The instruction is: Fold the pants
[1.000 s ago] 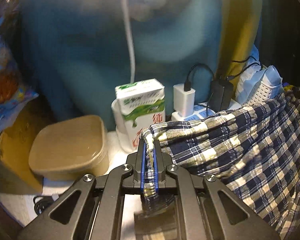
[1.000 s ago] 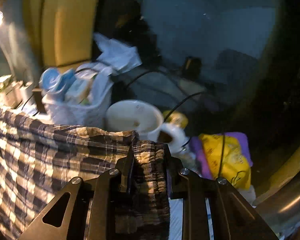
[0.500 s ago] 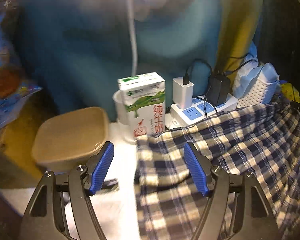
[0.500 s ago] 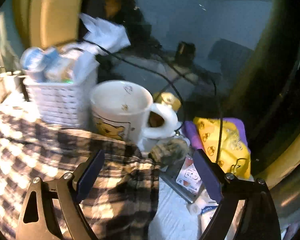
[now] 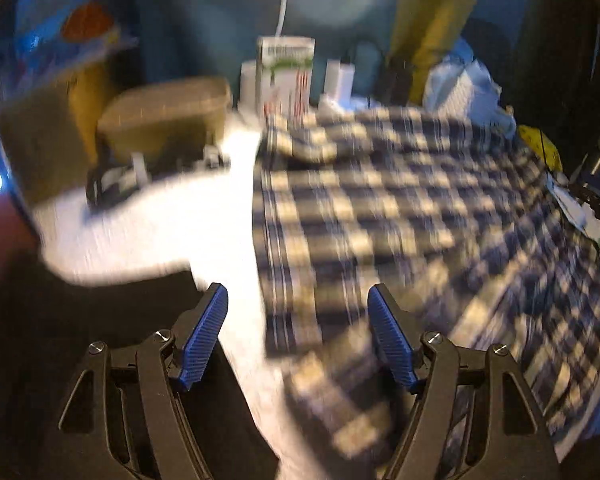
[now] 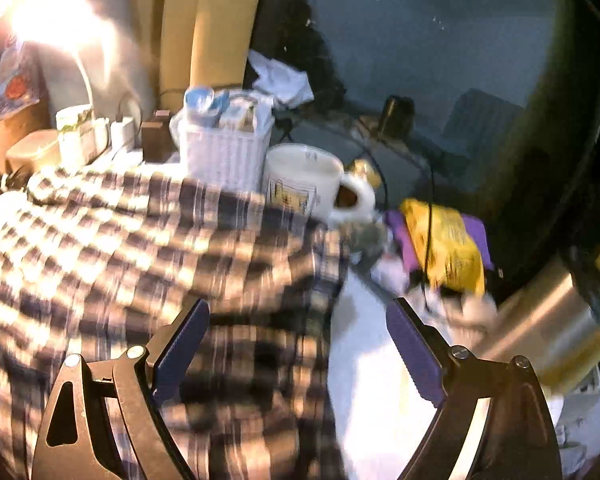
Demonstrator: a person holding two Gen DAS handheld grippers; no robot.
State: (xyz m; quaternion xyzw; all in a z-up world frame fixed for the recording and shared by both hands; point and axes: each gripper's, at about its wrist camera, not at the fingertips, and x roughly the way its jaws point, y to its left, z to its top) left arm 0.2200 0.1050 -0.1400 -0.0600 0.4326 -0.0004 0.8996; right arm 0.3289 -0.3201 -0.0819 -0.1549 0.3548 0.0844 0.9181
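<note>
The blue and cream plaid pants (image 5: pixel 400 216) lie spread flat on the white table top (image 5: pixel 204 220); they also show in the right wrist view (image 6: pixel 140 240). My left gripper (image 5: pixel 298 304) is open and empty, held above the pants' near left edge. My right gripper (image 6: pixel 298 316) is open and empty above the pants' right edge. Both views are motion-blurred.
Behind the pants stand a tan lidded box (image 5: pixel 164 120), a milk carton (image 5: pixel 286 76), a white basket (image 6: pixel 224 152), a white mug (image 6: pixel 304 184) and a yellow packet (image 6: pixel 444 248). A metal cylinder (image 6: pixel 540 328) lies at the right. A dark cable (image 5: pixel 108 184) lies left.
Both grippers, shut on the pants' edge a second ago, opened and let the cloth drop. Both have since pulled back and up; the pants now lie flat.
</note>
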